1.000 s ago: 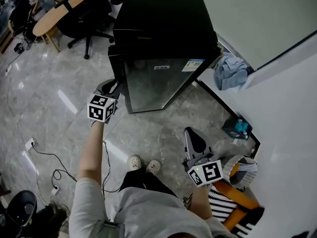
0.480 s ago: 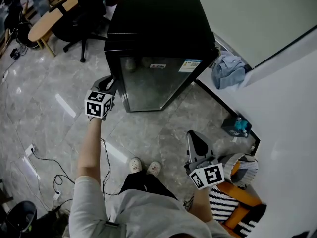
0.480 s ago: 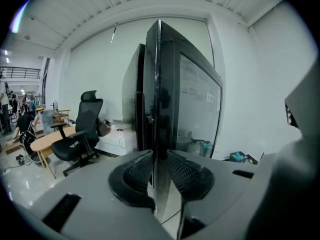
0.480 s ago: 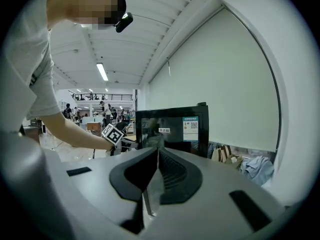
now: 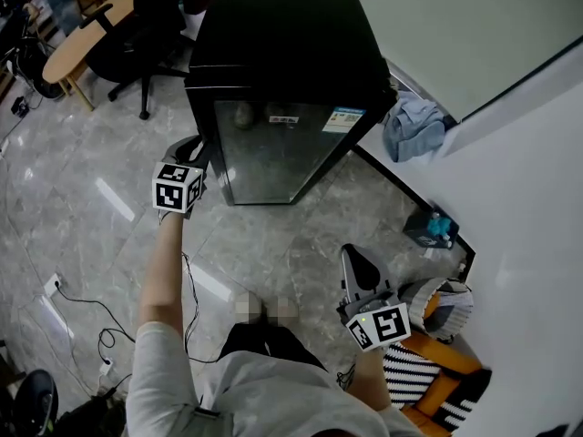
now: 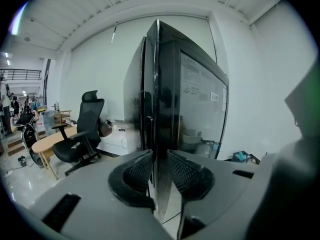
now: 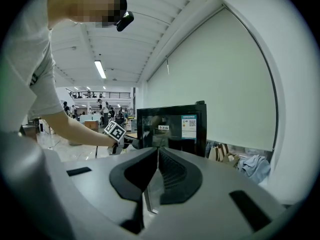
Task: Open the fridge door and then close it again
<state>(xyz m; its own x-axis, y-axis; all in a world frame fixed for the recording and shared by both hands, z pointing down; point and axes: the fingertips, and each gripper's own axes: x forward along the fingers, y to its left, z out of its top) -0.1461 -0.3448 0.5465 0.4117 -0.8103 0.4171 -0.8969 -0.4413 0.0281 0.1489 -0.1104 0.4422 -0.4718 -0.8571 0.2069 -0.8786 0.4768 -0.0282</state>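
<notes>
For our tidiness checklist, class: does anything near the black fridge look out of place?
A crumpled blue cloth lies heaped beside the fridge, against the wall, looking dropped rather than stored. Nothing else stands out.

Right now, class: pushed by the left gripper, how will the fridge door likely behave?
The fridge door likely swings as one rigid panel. It looks glossy and glazed: probably slippery, perhaps fragile. The broad fridge body seems unlikely to tip.

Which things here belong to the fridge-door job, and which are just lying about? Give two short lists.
For the job:
- fridge
- fridge door
- left gripper, clamped on the door's edge

Lying about:
- office chair
- blue cloth
- floor cables
- wooden table
</notes>
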